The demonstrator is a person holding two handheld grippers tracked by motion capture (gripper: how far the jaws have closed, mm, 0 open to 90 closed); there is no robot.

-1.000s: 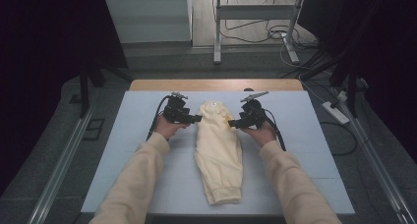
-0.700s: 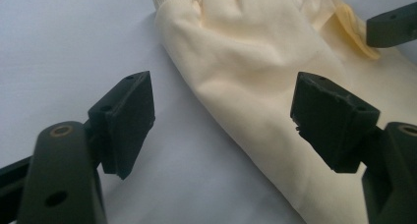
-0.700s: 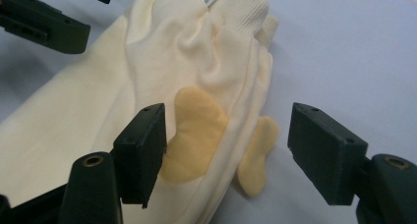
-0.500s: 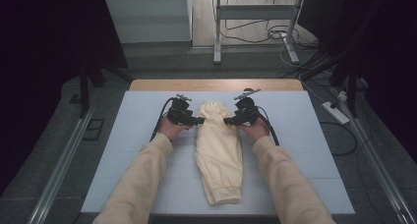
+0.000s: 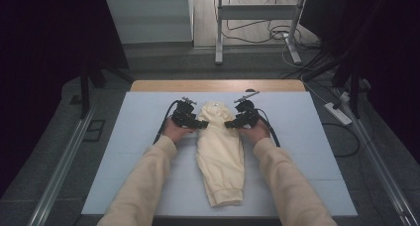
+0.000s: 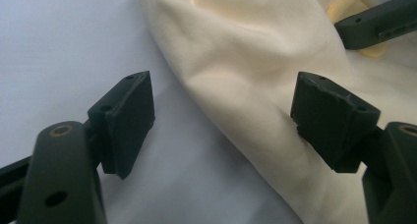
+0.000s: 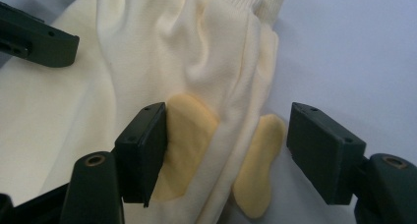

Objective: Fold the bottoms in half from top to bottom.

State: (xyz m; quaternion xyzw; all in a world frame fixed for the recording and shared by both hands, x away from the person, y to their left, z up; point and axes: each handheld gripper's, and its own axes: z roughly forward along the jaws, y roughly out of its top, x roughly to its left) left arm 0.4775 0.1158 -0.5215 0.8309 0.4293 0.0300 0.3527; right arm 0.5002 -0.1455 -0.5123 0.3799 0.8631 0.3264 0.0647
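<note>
A cream-coloured folded garment (image 5: 220, 151) lies lengthwise on the pale mat (image 5: 138, 137), ribbed cuff toward the person. My left gripper (image 5: 202, 123) is at its upper left edge, open. In the left gripper view the left gripper (image 6: 223, 113) straddles the garment (image 6: 255, 62) edge, one jaw over the mat and one over the cloth. My right gripper (image 5: 229, 124) is at the upper right edge, also open. In the right gripper view the right gripper (image 7: 228, 135) brackets a fold of the garment (image 7: 196, 47) with two darker yellow patches (image 7: 189, 135).
The mat covers a wooden table (image 5: 218, 85). Bare mat lies on both sides of the garment. Beyond the table are metal stand legs (image 5: 218, 37) and cables on the floor. A power strip (image 5: 339, 113) lies on the floor at the right.
Both grippers have moved inward toward the top of the garment, the right one more than the left. The garment itself has not shifted.
</note>
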